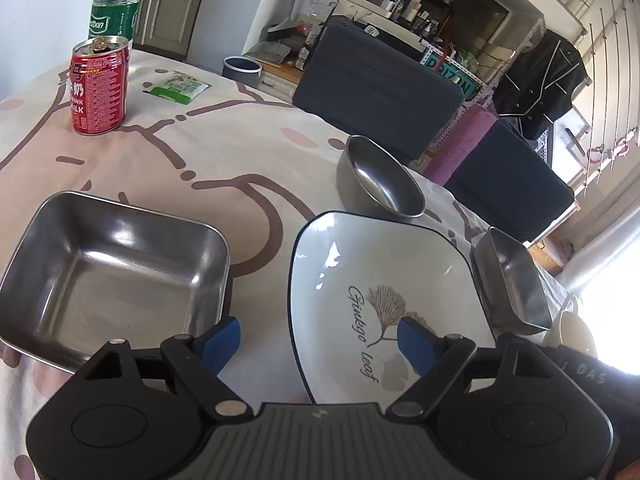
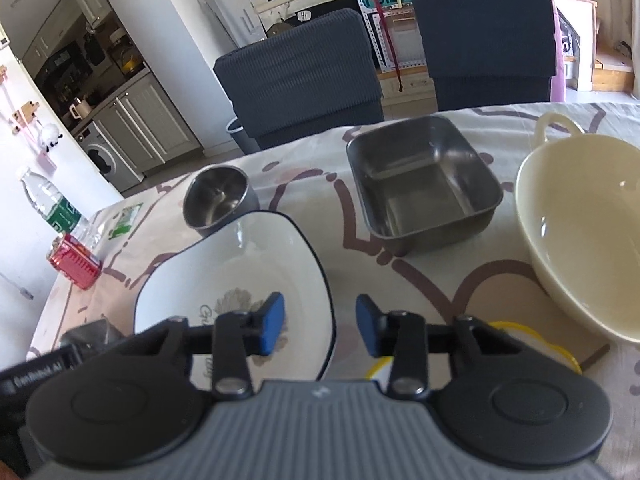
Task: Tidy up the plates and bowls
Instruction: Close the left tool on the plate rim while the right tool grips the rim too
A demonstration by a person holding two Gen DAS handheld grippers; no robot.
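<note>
A white square plate (image 1: 360, 264) (image 2: 240, 276) with a dark rim and a ginkgo leaf print lies on the tablecloth between both grippers. My left gripper (image 1: 320, 340) is open and straddles the plate's left rim, one blue pad (image 1: 416, 344) over the plate and the other beside the square steel tray (image 1: 112, 272). My right gripper (image 2: 320, 324) is open narrower across the plate's right rim, with its pads clear of the rim. Behind the plate are a round steel bowl (image 1: 380, 184) (image 2: 218, 200) and a second square steel tray (image 1: 512, 280) (image 2: 424, 184). A cream handled bowl (image 2: 580, 232) sits at the right.
A red drink can (image 1: 100, 84) (image 2: 74, 260), a water bottle (image 1: 114, 4) and a green packet (image 1: 176, 88) stand at the table's far left. Two dark blue chairs (image 2: 304, 80) face the far edge. A yellow ring (image 2: 532, 336) lies under my right gripper.
</note>
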